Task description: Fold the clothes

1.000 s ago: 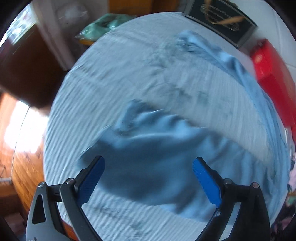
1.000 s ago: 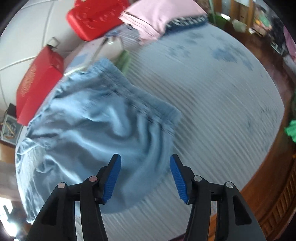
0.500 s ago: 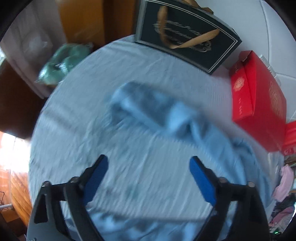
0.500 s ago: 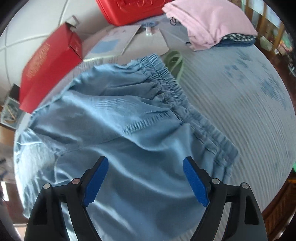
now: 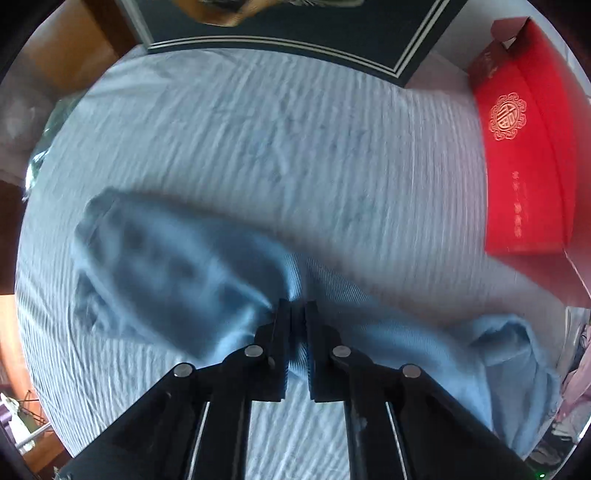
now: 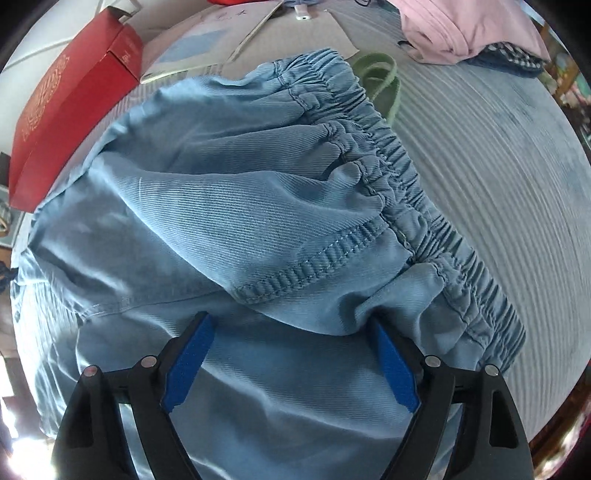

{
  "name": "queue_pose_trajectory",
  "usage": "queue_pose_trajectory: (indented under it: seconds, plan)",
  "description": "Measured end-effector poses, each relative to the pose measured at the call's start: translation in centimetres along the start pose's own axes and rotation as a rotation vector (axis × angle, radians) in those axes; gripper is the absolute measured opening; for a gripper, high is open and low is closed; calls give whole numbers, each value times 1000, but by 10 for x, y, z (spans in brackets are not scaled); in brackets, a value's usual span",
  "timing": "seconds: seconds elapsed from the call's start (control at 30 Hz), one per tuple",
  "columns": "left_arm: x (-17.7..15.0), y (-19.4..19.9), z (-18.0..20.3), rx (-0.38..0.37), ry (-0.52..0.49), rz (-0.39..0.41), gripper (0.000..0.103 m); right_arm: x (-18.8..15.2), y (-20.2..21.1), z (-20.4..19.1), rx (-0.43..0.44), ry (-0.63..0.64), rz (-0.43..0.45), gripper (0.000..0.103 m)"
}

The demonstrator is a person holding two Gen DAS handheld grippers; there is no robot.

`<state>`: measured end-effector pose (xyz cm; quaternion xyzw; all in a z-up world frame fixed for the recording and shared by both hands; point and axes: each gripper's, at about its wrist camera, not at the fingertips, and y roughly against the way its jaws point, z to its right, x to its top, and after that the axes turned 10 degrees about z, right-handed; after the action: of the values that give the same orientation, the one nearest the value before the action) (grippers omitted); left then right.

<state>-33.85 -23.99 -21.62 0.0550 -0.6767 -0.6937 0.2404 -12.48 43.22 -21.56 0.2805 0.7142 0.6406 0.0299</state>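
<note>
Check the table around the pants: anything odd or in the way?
A green strap lies partly under the blue pants at the waistband; it could get caught in the fold. Nothing looks spilled or damaged.

the trousers (image 6: 236, 206) lie spread on the ribbed cloth (image 5: 295, 140) that covers the table, their waistband (image 6: 391, 177) toward the right in the right wrist view. a cardboard box (image 6: 70, 107) lies at the cloth's far left edge there, just beside the trousers. behind the waistband lie flat papers (image 6: 229, 40) and a strap loop (image 6: 384, 81), with a pile of folded clothes (image 6: 465, 33) farther right. in the left wrist view a flat case (image 5: 303, 33) lies at the far edge, left of the box.
</note>
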Motion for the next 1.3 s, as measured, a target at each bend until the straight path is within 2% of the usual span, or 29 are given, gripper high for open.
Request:
queue_pose_trajectory:
  seconds: [0.07, 0.17, 0.3, 0.4, 0.43, 0.5, 0.57, 0.6, 0.63, 0.7, 0.73, 0.77, 0.83, 0.93, 1.1, 1.17, 1.2, 1.3]
  plan:
    - [-28, 30, -18, 11, 6, 61, 6, 0, 0, 0, -1, 8, -1, 86]
    - [-90, 81, -60, 30, 48, 141, 6, -3, 3, 2, 17, 13, 15, 86]
    - [-165, 86, -115, 100, 70, 39, 6, -6, 2, -2, 22, 45, 16, 92]
    - [-181, 84, -127, 63, 87, -1, 6, -5, -1, -10, -3, 71, -4, 95]
    - [-177, 91, -121, 35, 79, 20, 6, -5, -1, -13, -7, 76, -9, 95]
    - [-170, 102, -106, -9, 59, 61, 7, -2, 11, -28, 59, 89, 32, 95]
    - [-154, 108, -79, -46, 26, 91, 17, 3, 24, -49, 105, 143, 80, 93]
    - [-144, 109, -65, -65, 10, 105, 32, 7, 31, -63, 142, 172, 100, 82]
    - [-135, 111, -50, -84, -5, 118, 55, 10, 33, -72, 180, 187, 103, 67]
    - [-117, 113, -21, -121, -36, 145, 79, 15, 27, -96, 226, 225, 88, 57]
    - [-110, 115, -6, -139, -54, 156, 79, 18, 24, -108, 249, 243, 80, 57]
    - [-101, 113, 14, -172, -67, 155, 79, 18, 19, -116, 251, 256, 69, 57]
    - [-90, 98, 49, -189, -103, 140, 79, 17, 7, -133, 255, 280, 48, 57]
    - [-74, 75, 102, -214, -157, 118, 79, 12, -14, -136, 252, 261, 5, 57]
    - [-72, 25, 143, -166, -205, 53, 78, 10, -22, -123, 268, 235, -11, 58]
    - [-74, 6, 152, -103, -216, 34, 47, 10, -23, -119, 281, 226, -13, 58]
    - [-76, 4, 147, -74, -196, 27, 20, 10, -24, -116, 287, 221, -14, 58]
    - [-86, 6, 126, -10, -127, 19, 8, 10, -24, -121, 289, 239, -9, 58]
